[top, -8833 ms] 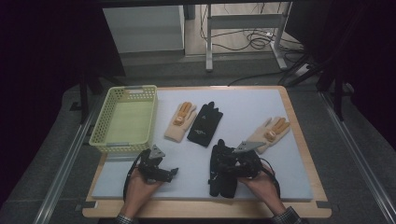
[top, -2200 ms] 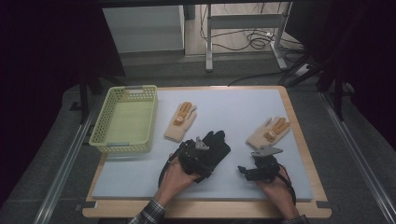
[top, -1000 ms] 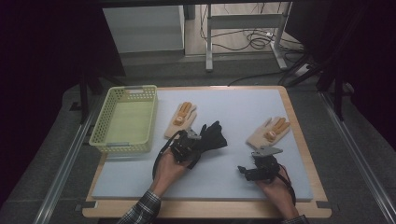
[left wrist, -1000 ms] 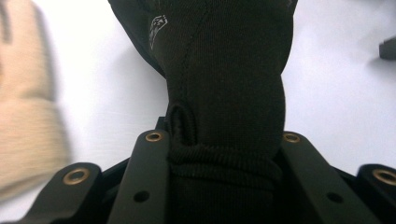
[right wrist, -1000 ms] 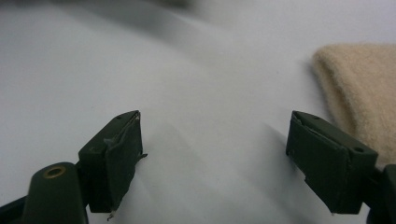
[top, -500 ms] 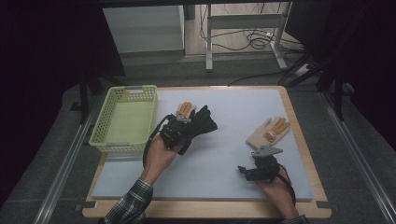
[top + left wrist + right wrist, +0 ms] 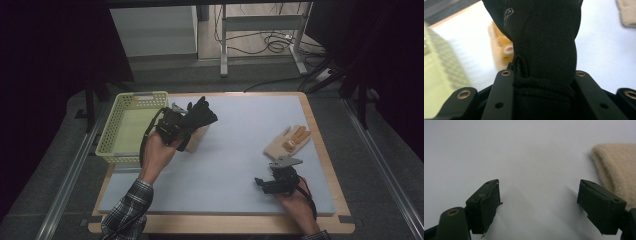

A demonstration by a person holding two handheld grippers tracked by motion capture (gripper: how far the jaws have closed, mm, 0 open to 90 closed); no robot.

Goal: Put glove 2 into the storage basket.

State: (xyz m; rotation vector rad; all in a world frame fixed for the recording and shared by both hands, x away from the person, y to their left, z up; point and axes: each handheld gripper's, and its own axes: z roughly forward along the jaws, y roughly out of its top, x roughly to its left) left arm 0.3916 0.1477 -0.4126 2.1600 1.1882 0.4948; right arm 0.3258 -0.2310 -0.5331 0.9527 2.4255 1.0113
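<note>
Far left: yellow-green basket (image 7: 131, 128), nothing visible inside, sitting at table's (image 7: 240, 150) left edge. Just right of basket, lifted off the mat: left gripper (image 7: 176, 125) clamped tight on black glove (image 7: 199, 116), held above the basket's right rim. In left gripper view, jaws pinching the ribbed cuff of black glove (image 7: 544, 50), fabric bunched between them, palm and fingers standing free beyond. Under the lifted glove, on the mat: tan glove with orange patches (image 7: 502, 47), partly hidden in high view. Middle of mat bare. Near right: right gripper (image 7: 275, 182) resting low on the mat, jaws spread wide, nothing between them per right gripper view. Just far of it and slightly right: second tan glove (image 7: 287, 142), flat, fingers pointing far-right; its edge beside the right jaw in right gripper view, apart from the pad.

Handling guess: black glove soft, light, floppy; no break risk, knit not slippery. Cuff is the thickest spot, good grab point; loose fingers likely to droop and snag on basket rim, so lift clear before lowering. Tan gloves likely same: limp, fuzzy, best pinched at cuff edge.
</note>
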